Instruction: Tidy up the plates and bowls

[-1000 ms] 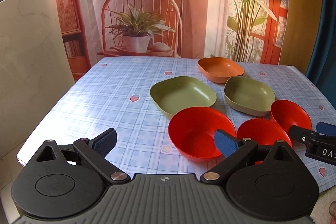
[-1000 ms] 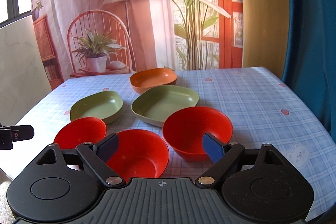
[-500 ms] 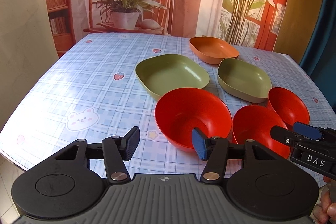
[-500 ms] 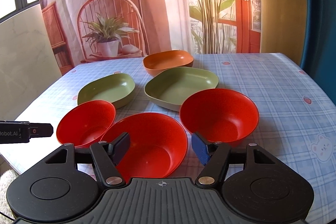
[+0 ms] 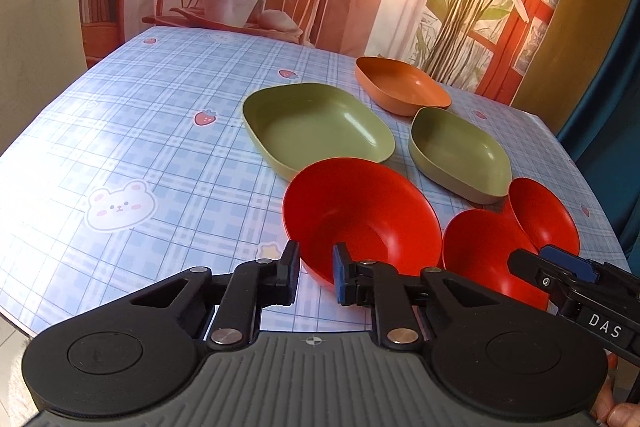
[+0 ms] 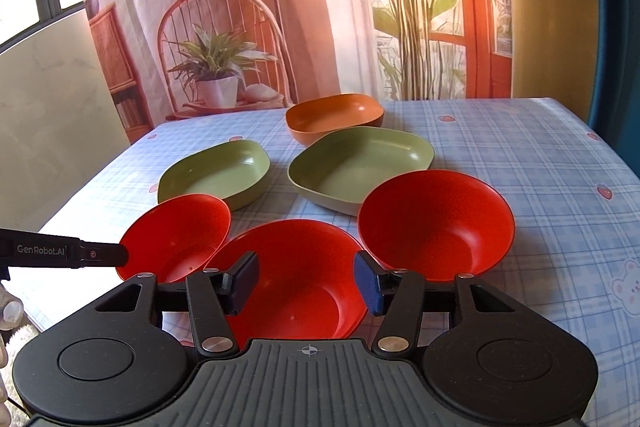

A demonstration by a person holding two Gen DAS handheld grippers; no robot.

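Rim of left red bowl between parted left tool fingers, ungripped.

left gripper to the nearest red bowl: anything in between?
Nothing visible. The left gripper is open, its fingers either side of the near rim of the red bowl. The other two red bowls lie to its right, out of the line.

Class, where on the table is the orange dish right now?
The orange dish sits farthest back, just behind the larger green dish, near the backdrop.
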